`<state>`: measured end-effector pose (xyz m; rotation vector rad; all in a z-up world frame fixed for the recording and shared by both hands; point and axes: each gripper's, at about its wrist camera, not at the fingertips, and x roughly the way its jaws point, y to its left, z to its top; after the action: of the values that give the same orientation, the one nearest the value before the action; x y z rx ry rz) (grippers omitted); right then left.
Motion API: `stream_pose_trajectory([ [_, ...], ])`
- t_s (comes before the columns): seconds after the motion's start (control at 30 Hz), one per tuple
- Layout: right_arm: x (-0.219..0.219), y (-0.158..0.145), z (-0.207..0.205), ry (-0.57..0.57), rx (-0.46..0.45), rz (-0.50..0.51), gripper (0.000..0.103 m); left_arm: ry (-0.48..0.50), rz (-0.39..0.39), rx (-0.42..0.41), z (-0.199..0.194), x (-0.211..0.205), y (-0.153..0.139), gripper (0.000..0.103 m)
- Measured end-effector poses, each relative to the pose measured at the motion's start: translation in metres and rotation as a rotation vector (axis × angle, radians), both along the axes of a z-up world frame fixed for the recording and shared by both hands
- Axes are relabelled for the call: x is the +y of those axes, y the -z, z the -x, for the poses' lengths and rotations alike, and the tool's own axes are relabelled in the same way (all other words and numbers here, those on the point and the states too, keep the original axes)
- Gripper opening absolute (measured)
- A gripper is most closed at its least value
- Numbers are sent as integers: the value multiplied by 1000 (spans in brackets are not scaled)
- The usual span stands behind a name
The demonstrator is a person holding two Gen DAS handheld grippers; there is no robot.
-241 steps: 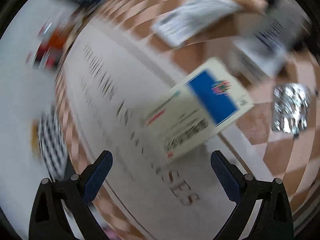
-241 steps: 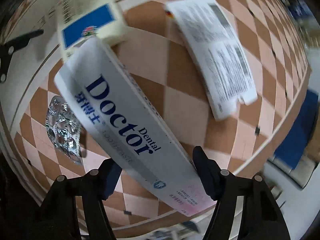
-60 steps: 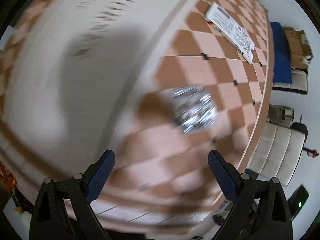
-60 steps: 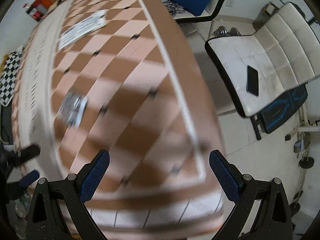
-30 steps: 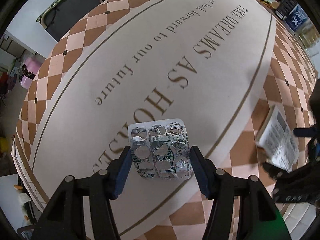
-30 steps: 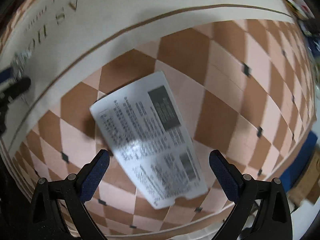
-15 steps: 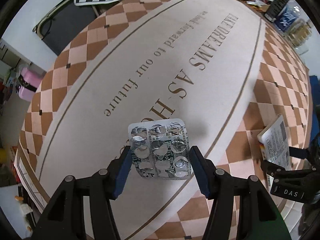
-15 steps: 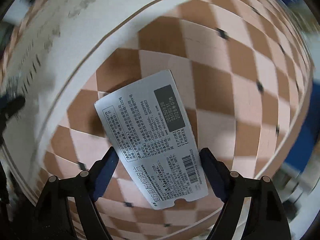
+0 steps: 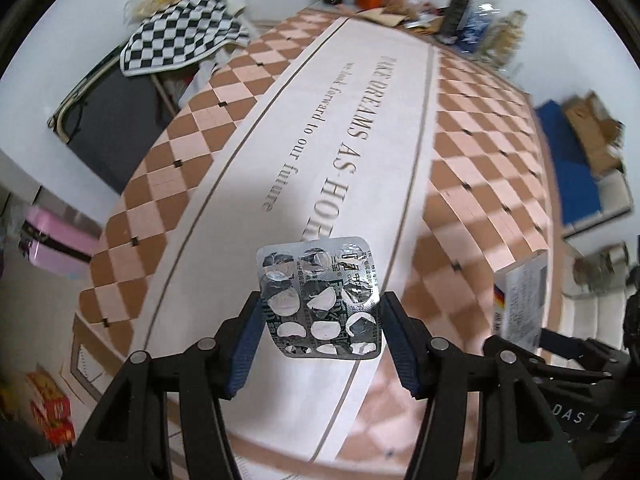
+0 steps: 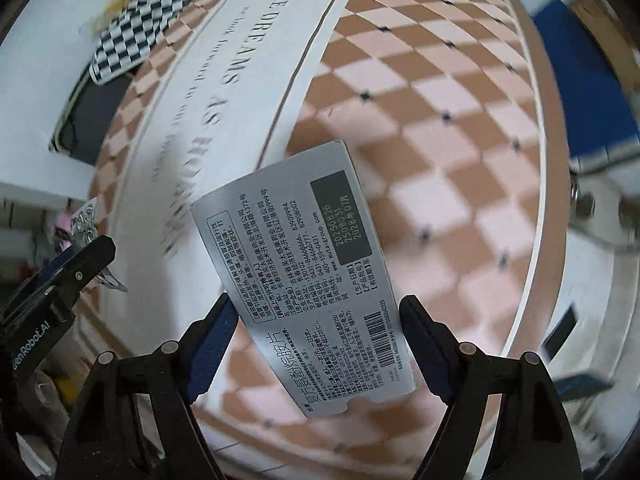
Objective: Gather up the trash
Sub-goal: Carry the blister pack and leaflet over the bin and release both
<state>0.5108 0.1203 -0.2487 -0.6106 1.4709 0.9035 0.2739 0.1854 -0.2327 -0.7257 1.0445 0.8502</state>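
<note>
My left gripper [image 9: 322, 342] is shut on a silver used pill blister pack [image 9: 320, 296] and holds it above the table. My right gripper [image 10: 316, 340] is shut on a flat grey medicine box [image 10: 308, 276] with printed text and a barcode, also lifted off the table. The box [image 9: 520, 300] and the right gripper show at the right edge of the left wrist view. The left gripper with the blister pack [image 10: 86, 220] shows at the left edge of the right wrist view.
The table carries a checkered brown and pink cloth [image 9: 472, 128] with a white lettered middle band [image 9: 320, 128]. Bottles and boxes [image 9: 440, 0] stand at its far end. A checkered black-and-white cloth [image 9: 176, 36] lies on a chair at the left. Blue furniture [image 9: 568, 176] stands at the right.
My right gripper has closed on the grey box and lifted it off the table. My left gripper has risen with the blister pack, and more of the room shows.
</note>
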Motion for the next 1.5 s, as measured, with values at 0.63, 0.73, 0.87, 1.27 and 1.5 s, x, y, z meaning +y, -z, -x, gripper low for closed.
stream_pose_trajectory([
  [0.63, -178, -10, 343, 398, 58, -65, 83, 337, 87, -33, 236, -108, 19, 55],
  [0.73, -202, 15, 372, 423, 100, -30, 83, 332, 136, -3, 259, -116, 45, 55],
  [0.87, -231, 55, 399, 452, 164, 21, 83, 302, 250, 55, 282, -123, 100, 55],
  [1.27, -277, 252, 424, 571, 316, 130, 83, 302, 458, 190, 258, -130, 300, 55],
  [1.5, -268, 373, 419, 622, 389, 133, 84, 259, 590, 189, 252, -119, 418, 64],
])
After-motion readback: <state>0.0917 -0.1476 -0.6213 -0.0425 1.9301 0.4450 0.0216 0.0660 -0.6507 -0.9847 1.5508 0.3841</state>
